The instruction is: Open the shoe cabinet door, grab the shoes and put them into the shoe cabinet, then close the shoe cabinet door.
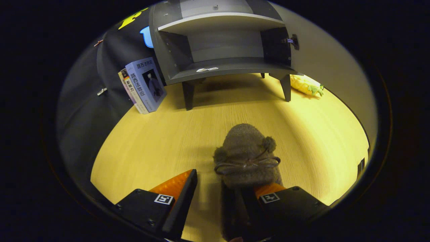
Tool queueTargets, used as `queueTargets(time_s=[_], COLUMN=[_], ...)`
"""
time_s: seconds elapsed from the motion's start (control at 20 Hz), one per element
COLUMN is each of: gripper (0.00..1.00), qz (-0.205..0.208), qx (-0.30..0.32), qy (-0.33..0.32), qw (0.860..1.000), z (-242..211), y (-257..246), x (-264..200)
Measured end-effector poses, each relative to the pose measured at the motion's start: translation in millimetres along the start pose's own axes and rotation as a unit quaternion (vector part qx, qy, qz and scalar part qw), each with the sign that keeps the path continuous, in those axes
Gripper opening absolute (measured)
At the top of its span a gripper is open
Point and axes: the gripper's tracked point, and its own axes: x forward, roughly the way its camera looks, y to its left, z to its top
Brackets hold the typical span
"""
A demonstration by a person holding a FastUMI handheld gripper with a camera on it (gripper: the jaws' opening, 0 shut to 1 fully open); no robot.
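On the wooden floor [161,141], a fuzzy slipper [247,156] lies just ahead of the hand-held gripper [228,183]. Its fingers gape wide, gripping nothing. Beyond, the shoe cabinet [221,47] stands open.

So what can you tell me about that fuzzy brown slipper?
The fuzzy grey-brown slipper looks like soft plush, with two small pom-poms and a thin bow across its top. It lies on the yellow wooden floor, toe towards the open grey shoe cabinet. The open hand-held gripper straddles its heel; one finger overlaps it.

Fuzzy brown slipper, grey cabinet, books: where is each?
Fuzzy brown slipper with bow [247,148]: gripper view, toe top.
Grey wooden shoe cabinet [221,67]: gripper view, bottom shelf.
Blue-covered books [146,84]: gripper view, front cover.
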Motion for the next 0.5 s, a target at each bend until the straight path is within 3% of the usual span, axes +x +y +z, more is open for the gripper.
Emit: queueTargets(time_s=[0.15,0.3,0.5], gripper=[0.46,0.10,0.10], qz=[-0.045,-0.028,-0.009], qx=[-0.009,-0.007,-0.002], qy=[-0.017,-0.014,-0.020], qw=[0.999,0.999,1.000], z=[3,6,26], y=[-16,-7,-10], x=[10,7,-12])
